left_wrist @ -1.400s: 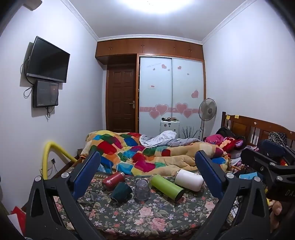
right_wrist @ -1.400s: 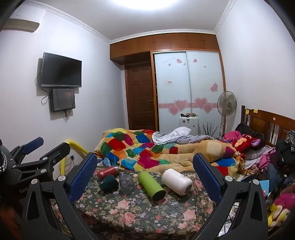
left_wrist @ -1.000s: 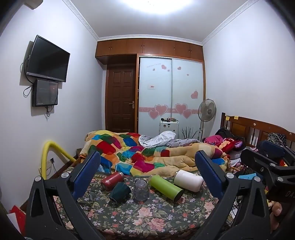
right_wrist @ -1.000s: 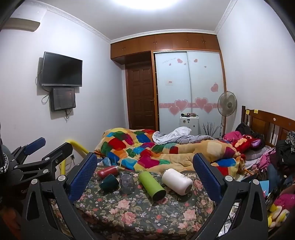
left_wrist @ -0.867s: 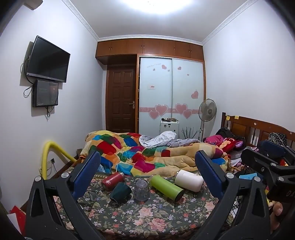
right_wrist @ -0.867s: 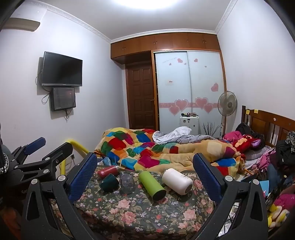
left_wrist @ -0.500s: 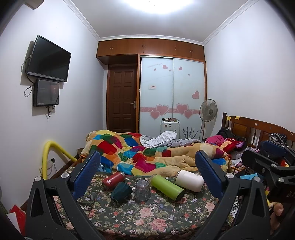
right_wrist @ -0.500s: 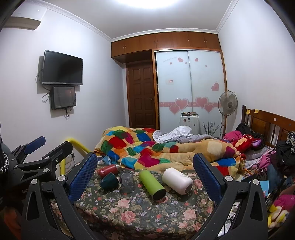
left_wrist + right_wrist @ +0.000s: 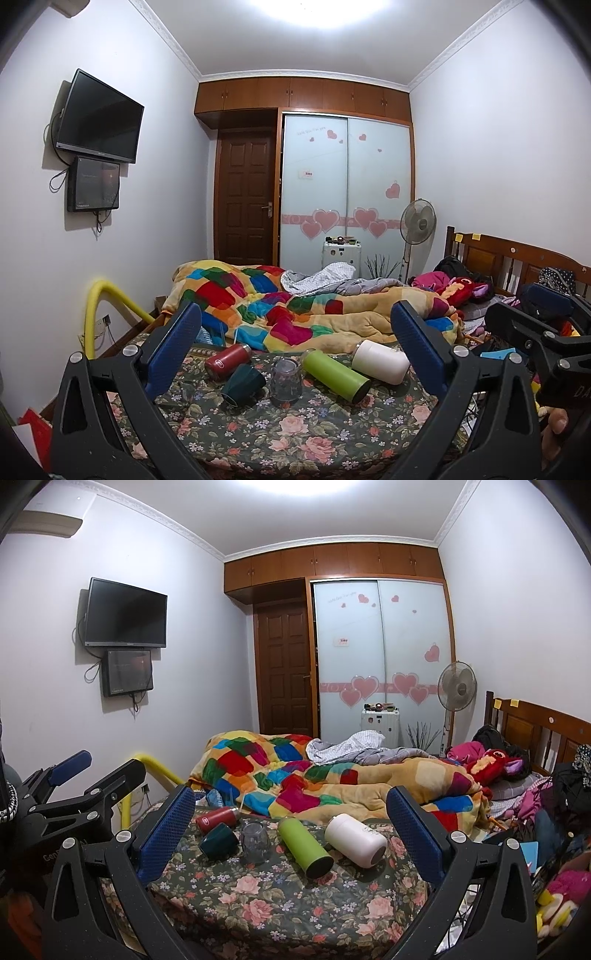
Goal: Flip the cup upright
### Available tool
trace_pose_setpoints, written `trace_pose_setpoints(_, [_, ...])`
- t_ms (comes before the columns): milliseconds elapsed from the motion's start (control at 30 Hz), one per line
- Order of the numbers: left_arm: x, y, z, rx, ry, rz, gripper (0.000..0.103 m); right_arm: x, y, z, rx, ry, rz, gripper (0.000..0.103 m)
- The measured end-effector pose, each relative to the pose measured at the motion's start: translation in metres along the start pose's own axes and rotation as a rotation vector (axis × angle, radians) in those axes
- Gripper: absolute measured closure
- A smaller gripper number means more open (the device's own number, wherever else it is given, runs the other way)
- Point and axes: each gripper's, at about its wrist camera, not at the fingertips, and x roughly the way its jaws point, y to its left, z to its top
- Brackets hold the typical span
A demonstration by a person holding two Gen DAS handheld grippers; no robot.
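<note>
Both claws released, jaws spread wide, holding nothing: left claw, right claw, both hanging back from the floral desk. Quilt bunched on the bed behind it.

On the desk, big to small:
- white bottle on its side, far right
- green bottle on its side, just beside the white one
- red bottle on its side, far left at the back
- dark green cup tipped on its side, in front of the red bottle
- clear glass cup standing mouth-down, between dark green cup and green bottle; touching either, cannot tell.
</note>
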Motion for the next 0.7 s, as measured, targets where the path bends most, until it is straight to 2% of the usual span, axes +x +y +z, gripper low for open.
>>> trace_pose_setpoints(700, [-0.0005,-0.0002,0.0005,-0.003,-0.003,-0.001,0.000,-0.0015,-0.0021,0.0006,-0.003,0.003,-0.001,0.000])
